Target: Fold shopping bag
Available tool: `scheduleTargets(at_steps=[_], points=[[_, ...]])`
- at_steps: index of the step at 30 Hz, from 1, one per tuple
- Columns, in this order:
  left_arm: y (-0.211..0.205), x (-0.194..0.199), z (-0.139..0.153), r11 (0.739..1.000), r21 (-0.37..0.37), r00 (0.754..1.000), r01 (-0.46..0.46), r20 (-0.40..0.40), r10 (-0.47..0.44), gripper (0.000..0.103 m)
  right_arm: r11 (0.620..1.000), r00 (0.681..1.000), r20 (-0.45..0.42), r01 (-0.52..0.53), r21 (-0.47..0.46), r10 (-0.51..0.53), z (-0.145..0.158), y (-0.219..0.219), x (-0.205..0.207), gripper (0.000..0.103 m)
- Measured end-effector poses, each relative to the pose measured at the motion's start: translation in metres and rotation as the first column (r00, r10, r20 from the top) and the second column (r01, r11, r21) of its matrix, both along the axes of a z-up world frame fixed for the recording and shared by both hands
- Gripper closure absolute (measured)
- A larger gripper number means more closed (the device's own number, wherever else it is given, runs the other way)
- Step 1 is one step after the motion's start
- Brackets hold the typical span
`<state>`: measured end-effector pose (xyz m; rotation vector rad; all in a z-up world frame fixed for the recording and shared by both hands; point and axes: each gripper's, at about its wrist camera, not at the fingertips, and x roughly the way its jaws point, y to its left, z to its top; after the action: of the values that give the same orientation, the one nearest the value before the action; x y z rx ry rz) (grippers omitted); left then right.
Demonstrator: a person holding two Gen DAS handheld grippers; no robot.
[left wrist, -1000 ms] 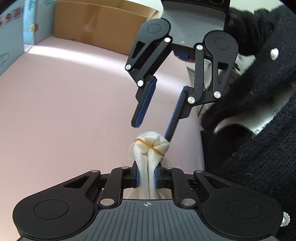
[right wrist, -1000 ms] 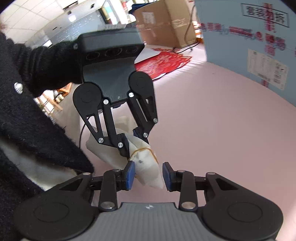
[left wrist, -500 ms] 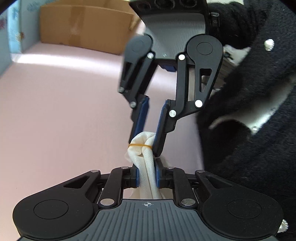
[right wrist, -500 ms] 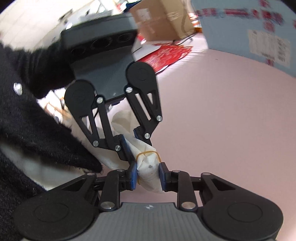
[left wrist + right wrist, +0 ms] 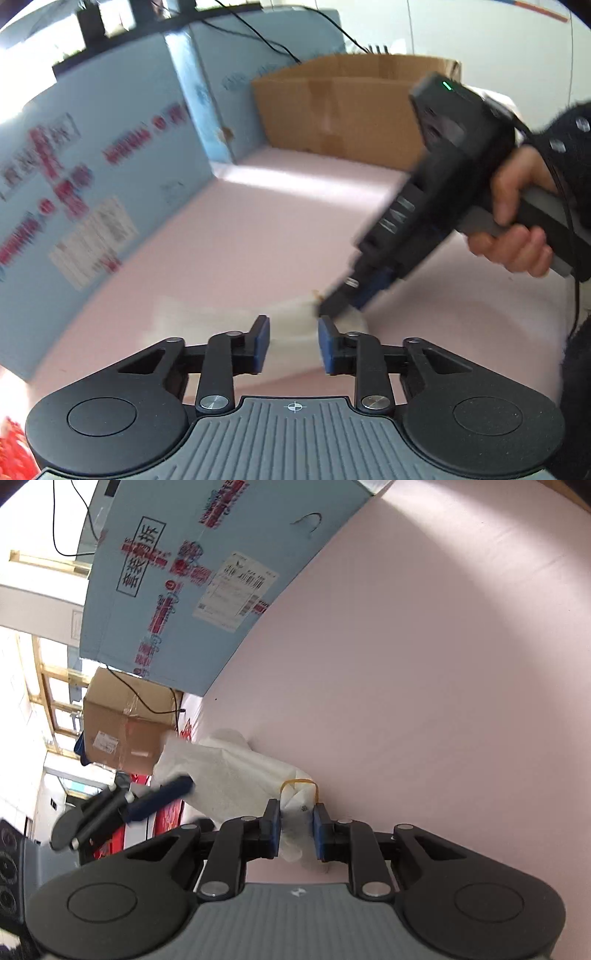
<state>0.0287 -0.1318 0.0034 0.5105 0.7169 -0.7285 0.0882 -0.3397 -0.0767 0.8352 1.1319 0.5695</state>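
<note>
Pink bench (image 5: 424, 646) is backed by one blue box (image 5: 110, 155). One shopping bag (image 5: 236, 771), banded, is clamped by the right hand-held gripper (image 5: 297, 827); the left hand-held gripper (image 5: 293, 343) is held parted, apparently empty amid blur.

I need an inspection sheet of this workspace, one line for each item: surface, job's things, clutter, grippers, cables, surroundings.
Surface: pink table top, bare where visible.
Job's things: white shopping bag, bunched and bound with a yellow rubber band; it looks blurred in the left wrist view.
Clutter: nothing seen on the table.
Grippers: right gripper shut on the bag's banded end; left gripper open, nothing between its fingers.
Cables: black cable over the brown cardboard box; another black cable beside the person's hand.
Surroundings: blue carton with red print; open cardboard box.
</note>
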Motion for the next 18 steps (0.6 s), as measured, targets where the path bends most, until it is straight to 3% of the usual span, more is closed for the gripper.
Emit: scheduleTargets(at_steps=[11,14,16,18], points=[[-0.003,0.01,-0.033,0.994,0.037,0.995,-0.101,-0.024,0.101,0.079,1.0,1.0,-0.012,-0.016,0.006,0.016,-0.008,-0.004,0.004,0.08],[-0.008,0.006,-0.038,0.99,0.068,0.993,-0.122,0.004,0.122,0.079,0.997,0.998,0.023,-0.055,-0.058,0.057,-0.002,0.002,0.007,0.084],[-0.016,0.003,-0.041,0.983,0.128,0.99,-0.134,0.059,0.127,0.079,0.991,0.995,0.045,-0.078,-0.105,0.084,0.003,0.007,0.009,0.086],[-0.024,0.0,-0.045,0.971,0.19,0.985,-0.148,0.117,0.127,0.078,0.967,0.987,0.084,-0.118,-0.225,0.14,0.016,0.022,0.011,0.088]])
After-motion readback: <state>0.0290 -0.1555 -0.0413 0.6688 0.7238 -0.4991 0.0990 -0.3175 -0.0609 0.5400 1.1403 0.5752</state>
